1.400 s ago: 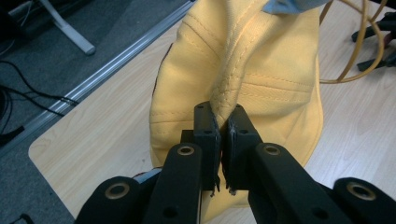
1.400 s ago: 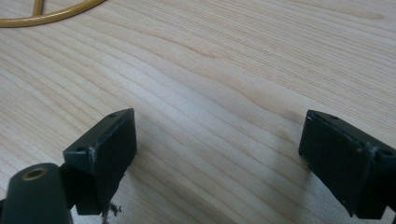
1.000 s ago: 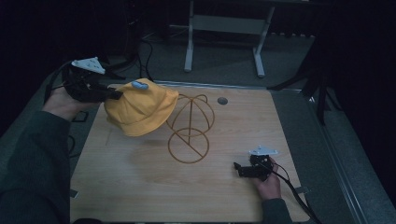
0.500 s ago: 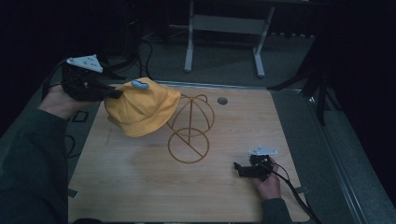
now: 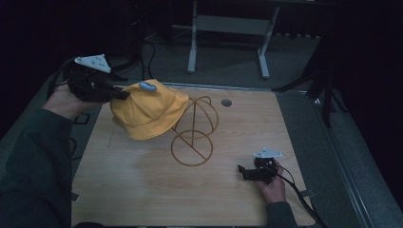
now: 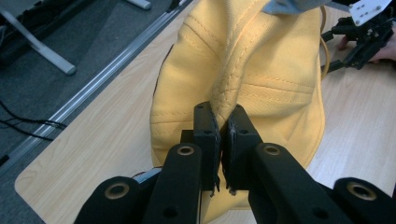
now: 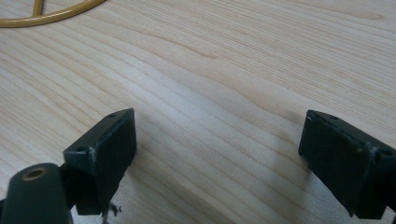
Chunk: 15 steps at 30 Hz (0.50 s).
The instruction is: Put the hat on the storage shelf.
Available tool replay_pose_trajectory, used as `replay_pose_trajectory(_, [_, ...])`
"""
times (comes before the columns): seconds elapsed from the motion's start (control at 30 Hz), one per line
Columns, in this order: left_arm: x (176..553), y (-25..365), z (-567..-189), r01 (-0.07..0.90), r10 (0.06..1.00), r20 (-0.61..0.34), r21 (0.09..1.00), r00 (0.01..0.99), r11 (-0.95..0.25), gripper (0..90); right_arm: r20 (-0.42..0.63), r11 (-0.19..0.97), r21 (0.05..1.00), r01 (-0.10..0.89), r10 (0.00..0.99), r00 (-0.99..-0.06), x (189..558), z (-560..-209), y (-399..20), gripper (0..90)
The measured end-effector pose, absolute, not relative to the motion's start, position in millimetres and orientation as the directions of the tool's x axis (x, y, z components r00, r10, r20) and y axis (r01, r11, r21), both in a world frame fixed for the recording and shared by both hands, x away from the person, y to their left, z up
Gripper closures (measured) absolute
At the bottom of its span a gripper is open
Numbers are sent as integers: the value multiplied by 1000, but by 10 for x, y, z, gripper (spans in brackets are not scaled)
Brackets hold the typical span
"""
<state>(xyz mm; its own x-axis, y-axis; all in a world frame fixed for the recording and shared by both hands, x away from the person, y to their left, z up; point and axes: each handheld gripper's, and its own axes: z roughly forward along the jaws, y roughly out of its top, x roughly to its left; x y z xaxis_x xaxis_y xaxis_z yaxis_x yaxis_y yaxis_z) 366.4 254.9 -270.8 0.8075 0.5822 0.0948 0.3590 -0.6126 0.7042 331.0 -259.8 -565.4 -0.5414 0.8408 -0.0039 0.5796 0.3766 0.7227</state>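
Risk hangs on a thin pinch of cloth: the left gripper (image 5: 121, 94), at the upper left of the high view, holds the yellow bucket hat (image 5: 149, 113) by a single fold near its crown, and the fabric could slide out from between the pads if the hat is tugged or swung. The hat's far edge lies against the wire hat stand (image 5: 195, 133) at centre frame, so a careless pull may snag the brim on the wire loops and tip the light stand over on the wooden table (image 5: 142, 190). In the left gripper view the jaws are pressed nearly together on a raised seam of the hat (image 6: 247, 70). The right gripper (image 5: 246, 173), low in the lower right of the high view, rests by the table with its jaws spread wide and nothing between them, well apart from the hat.
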Motion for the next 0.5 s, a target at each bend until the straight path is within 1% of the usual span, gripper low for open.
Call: replay_pose_trajectory(0.5, [3736, 2320, -2597, 366, 582, 72, 714, 810, -597, 853, -5, 377, 722, 580, 841, -541, 3309, -5653, -2598, 112])
